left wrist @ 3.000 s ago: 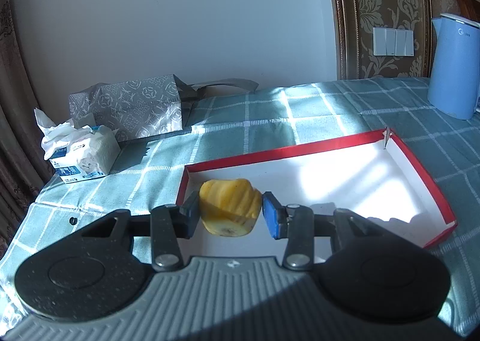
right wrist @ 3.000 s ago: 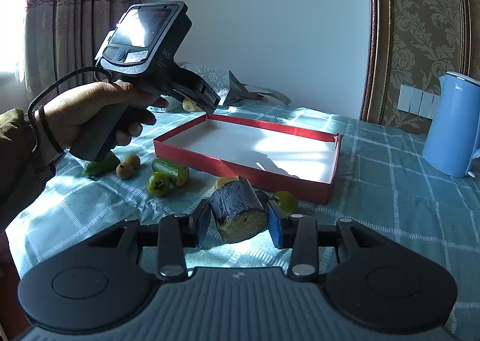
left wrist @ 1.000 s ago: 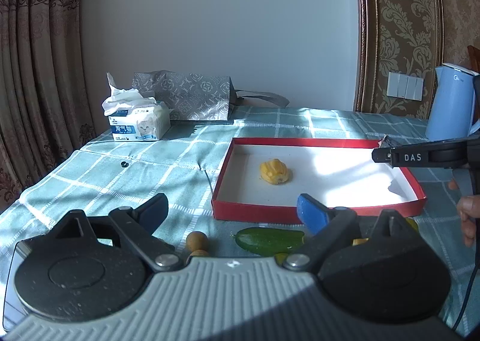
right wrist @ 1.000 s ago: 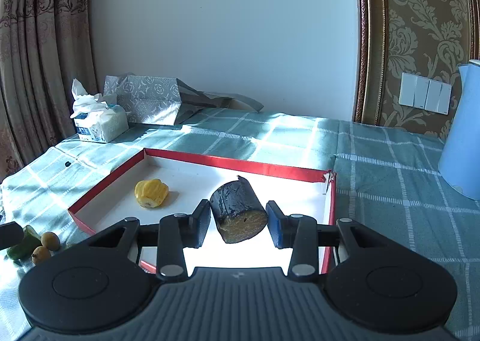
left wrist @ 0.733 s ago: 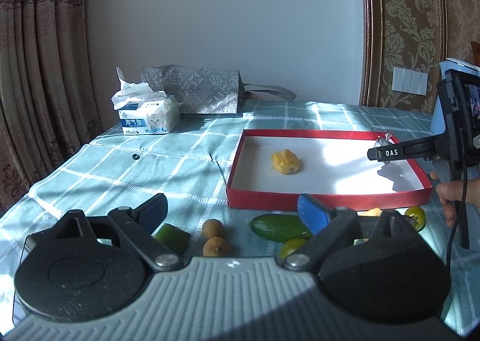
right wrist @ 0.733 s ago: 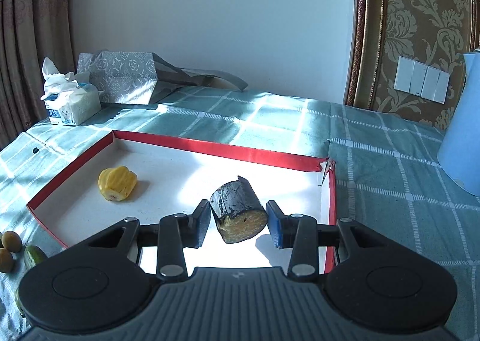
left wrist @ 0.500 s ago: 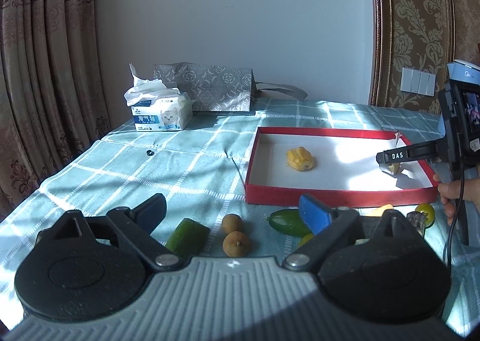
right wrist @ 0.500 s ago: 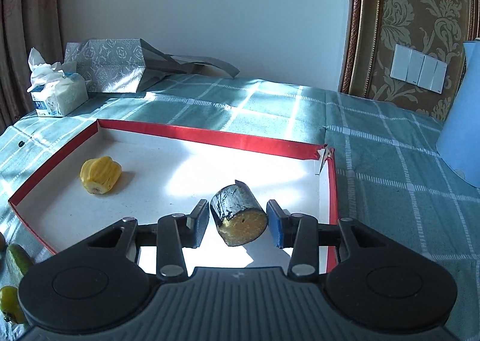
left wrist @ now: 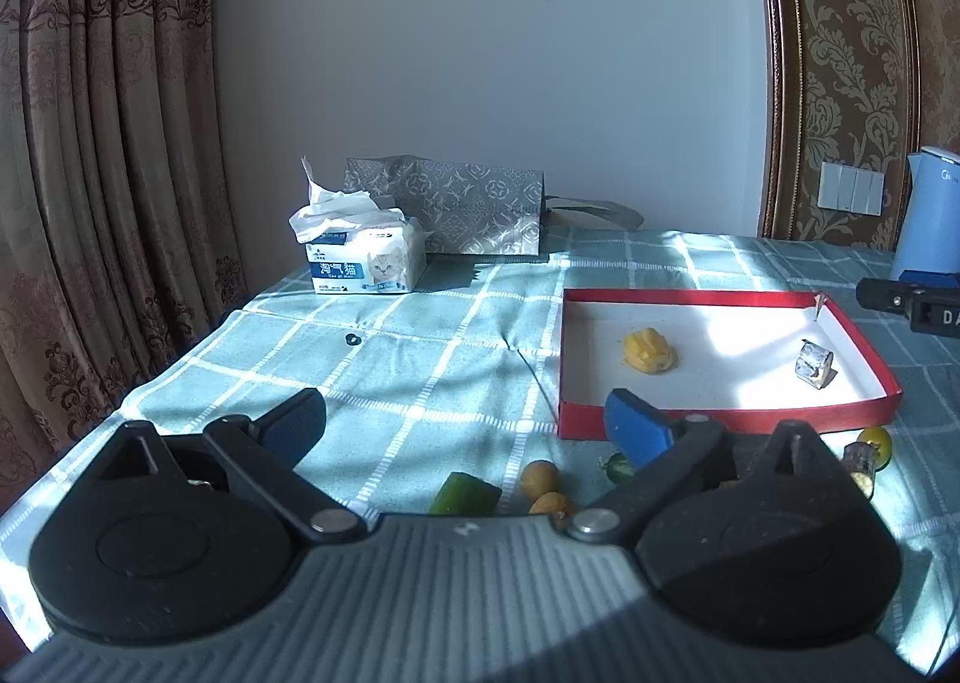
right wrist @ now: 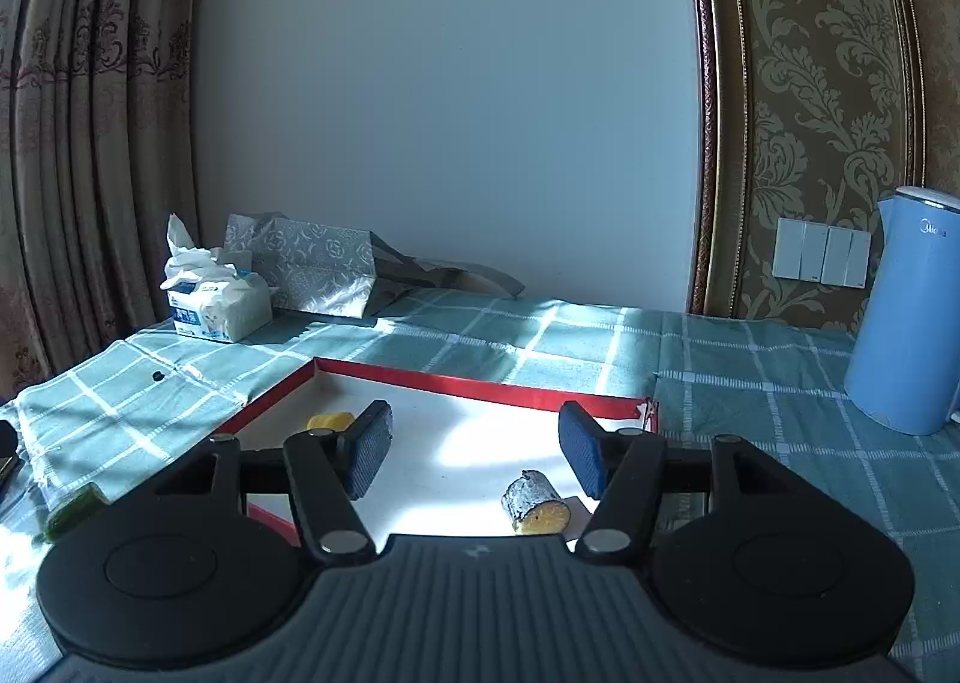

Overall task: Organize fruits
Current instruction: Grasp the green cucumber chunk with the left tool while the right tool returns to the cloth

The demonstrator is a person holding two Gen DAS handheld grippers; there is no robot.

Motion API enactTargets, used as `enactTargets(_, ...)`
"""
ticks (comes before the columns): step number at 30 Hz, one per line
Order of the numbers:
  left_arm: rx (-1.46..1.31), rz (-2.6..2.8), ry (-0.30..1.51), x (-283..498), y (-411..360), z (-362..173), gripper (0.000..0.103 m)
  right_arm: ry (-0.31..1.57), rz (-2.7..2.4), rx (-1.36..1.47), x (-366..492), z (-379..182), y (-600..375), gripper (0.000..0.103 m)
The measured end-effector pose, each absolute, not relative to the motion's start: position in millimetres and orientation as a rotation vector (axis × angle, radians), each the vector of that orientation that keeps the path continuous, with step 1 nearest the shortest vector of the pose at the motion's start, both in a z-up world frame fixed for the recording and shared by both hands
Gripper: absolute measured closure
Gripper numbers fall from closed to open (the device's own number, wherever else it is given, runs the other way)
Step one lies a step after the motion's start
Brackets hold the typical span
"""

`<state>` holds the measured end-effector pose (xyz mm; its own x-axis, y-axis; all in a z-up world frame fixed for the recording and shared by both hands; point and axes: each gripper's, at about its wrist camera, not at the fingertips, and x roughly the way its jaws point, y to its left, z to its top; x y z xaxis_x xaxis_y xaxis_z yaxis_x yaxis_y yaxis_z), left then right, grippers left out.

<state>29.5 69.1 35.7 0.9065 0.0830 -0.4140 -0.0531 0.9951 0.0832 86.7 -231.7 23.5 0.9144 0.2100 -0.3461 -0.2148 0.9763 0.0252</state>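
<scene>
Fruits, sorted so far: yellow piece (left wrist: pixel 648 350) and dark-skinned chunk (right wrist: pixel 534 503) lie well apart inside the red tray (left wrist: pixel 720 417), so I judge it the collecting place. My right hand-held gripper (right wrist: pixel 474 452) is opening, nothing pinched; my left hand-held gripper (left wrist: pixel 462 422) gapes wide and empty above loose fruit on the desk (left wrist: pixel 390 359), likely next.

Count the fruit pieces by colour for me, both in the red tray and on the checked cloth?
Yellow piece, in the red tray: 1
Dark-skinned chunks, one in the tray, one on the cloth: 2
Green pieces: 2
Brown round fruits: 2
Yellow-green round fruit: 1
Total: 8 in view; others may be hidden.
</scene>
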Motion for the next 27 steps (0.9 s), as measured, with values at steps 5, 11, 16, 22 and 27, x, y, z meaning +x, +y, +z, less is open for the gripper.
enactTargets(5,0.056,0.068,0.469,36,93,28,0.004,0.330,0.286,0.021,37,24,-225,0.040)
enactTargets(11,0.160,-0.002,0.532,47,93,1,0.008,0.340,0.328,0.059,1,13,-222,0.038)
enactTargets(16,0.261,-0.013,0.572,60,86,-17,0.014,0.366,0.326,0.047,-9,6,-221,0.038)
enactTargets(22,0.291,-0.064,0.637,79,85,-30,0.027,0.367,0.317,0.035,-15,5,-222,0.038)
enactTargets(27,0.318,-0.060,0.696,96,87,-40,0.039,0.366,0.310,0.034,-18,4,-225,0.038)
